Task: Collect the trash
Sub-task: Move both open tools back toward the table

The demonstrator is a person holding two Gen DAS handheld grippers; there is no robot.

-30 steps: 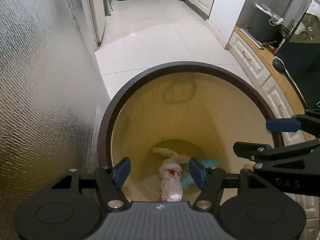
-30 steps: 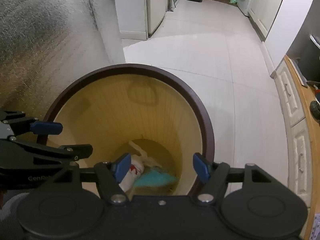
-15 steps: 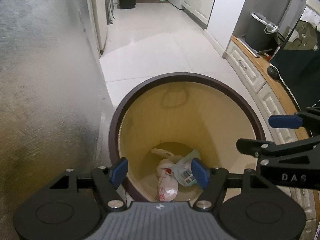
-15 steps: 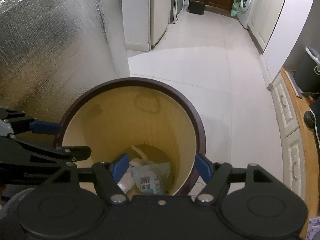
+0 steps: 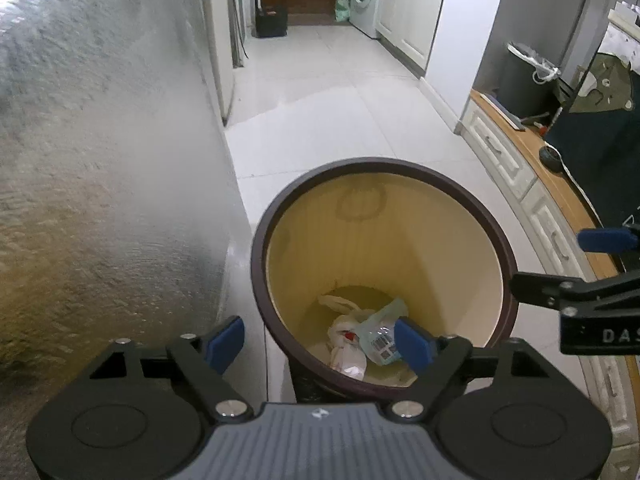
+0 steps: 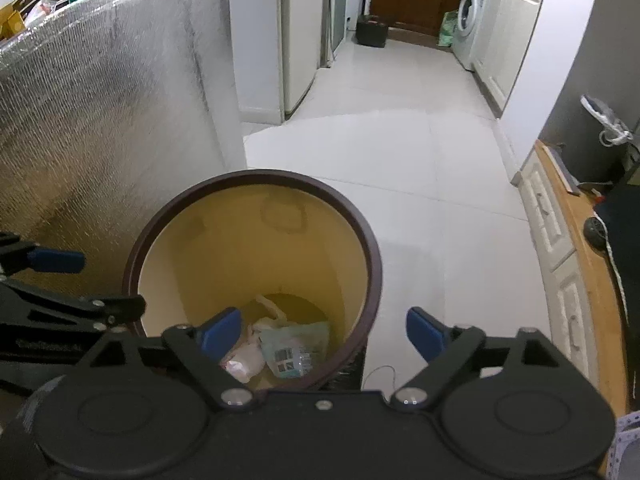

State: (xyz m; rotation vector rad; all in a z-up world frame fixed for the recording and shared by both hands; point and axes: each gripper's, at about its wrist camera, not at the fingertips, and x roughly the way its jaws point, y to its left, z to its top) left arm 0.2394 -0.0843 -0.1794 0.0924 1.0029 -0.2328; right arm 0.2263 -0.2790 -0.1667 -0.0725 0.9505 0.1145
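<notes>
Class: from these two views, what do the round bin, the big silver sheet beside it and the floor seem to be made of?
Bin: probably plastic; smooth matte cream inside, dark brown rim.
Silver sheet: looks like foil-faced insulation; a shiny, dimpled, quilted surface.
Floor: likely glazed ceramic tile; pale, glossy, with thin grout lines.

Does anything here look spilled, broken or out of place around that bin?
Nothing stands out. The trash bin stands upright on a clean floor, and the white bag and labelled wrapper lie at its bottom.
</notes>
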